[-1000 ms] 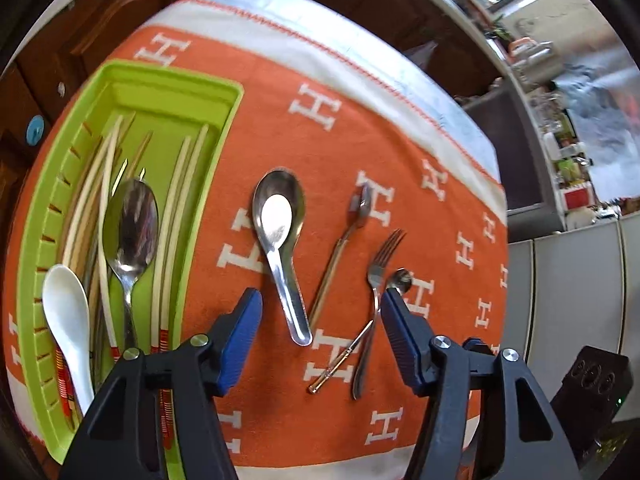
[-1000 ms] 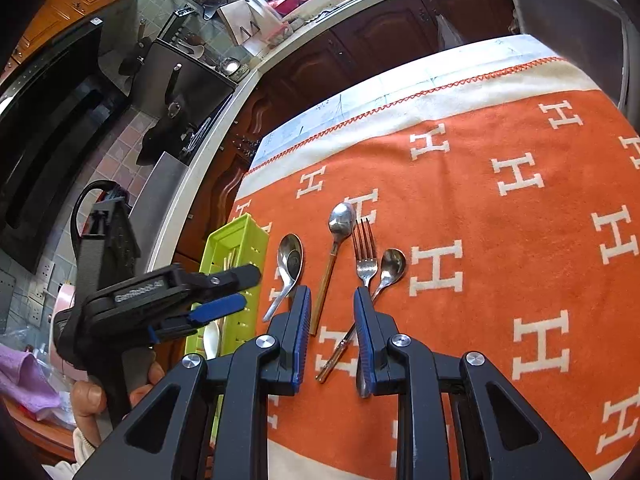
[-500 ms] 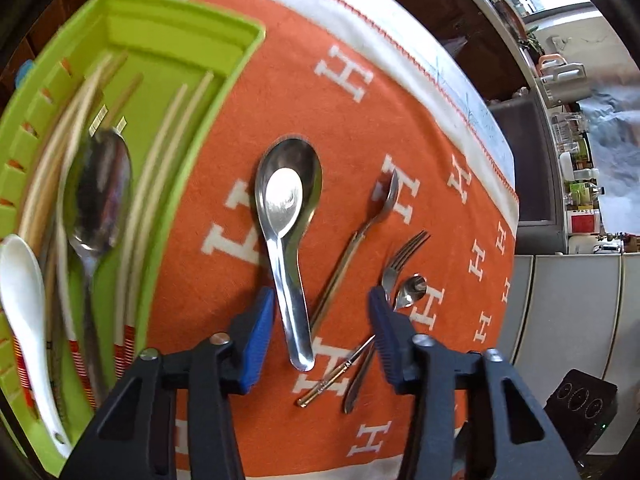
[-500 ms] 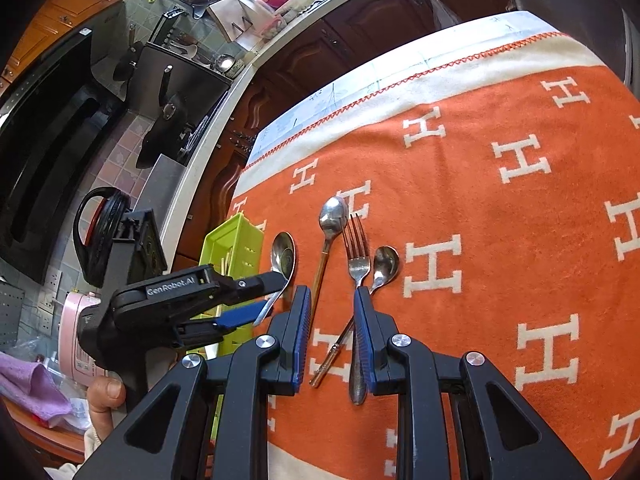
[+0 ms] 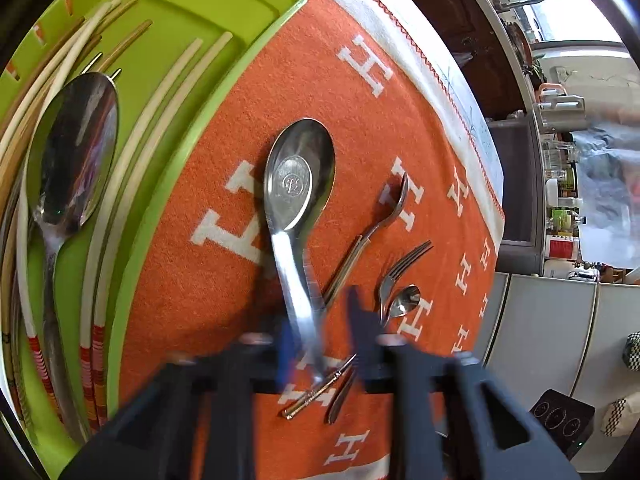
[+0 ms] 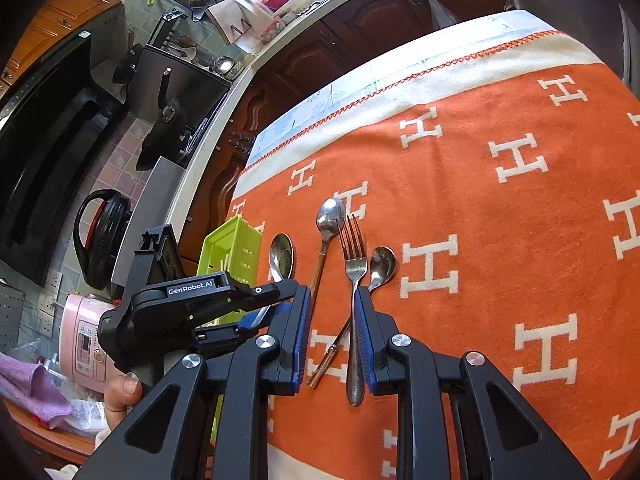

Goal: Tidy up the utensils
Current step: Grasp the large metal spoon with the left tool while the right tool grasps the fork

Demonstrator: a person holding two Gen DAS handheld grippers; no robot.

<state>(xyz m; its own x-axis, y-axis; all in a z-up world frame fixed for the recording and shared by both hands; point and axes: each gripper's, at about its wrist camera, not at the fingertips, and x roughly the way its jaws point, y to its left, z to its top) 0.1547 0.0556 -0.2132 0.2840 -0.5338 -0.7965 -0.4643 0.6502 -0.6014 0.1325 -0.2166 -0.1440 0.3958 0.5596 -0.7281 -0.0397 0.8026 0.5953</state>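
Soup spoon [image 5: 298,184] lies on the blanket [image 5: 400,128] just right of the tray [image 5: 160,152].

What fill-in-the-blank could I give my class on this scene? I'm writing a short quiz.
1. The left gripper straddles the handle of the soup ____.
2. The tray is ____ in colour.
3. The fork lies on an ____ cloth.
4. The small spoon's handle runs under the ____.

Missing words: spoon; green; orange; fork

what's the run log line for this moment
left hand-held gripper: closing around ladle handle | right hand-held gripper: open above fork | tray: part filled
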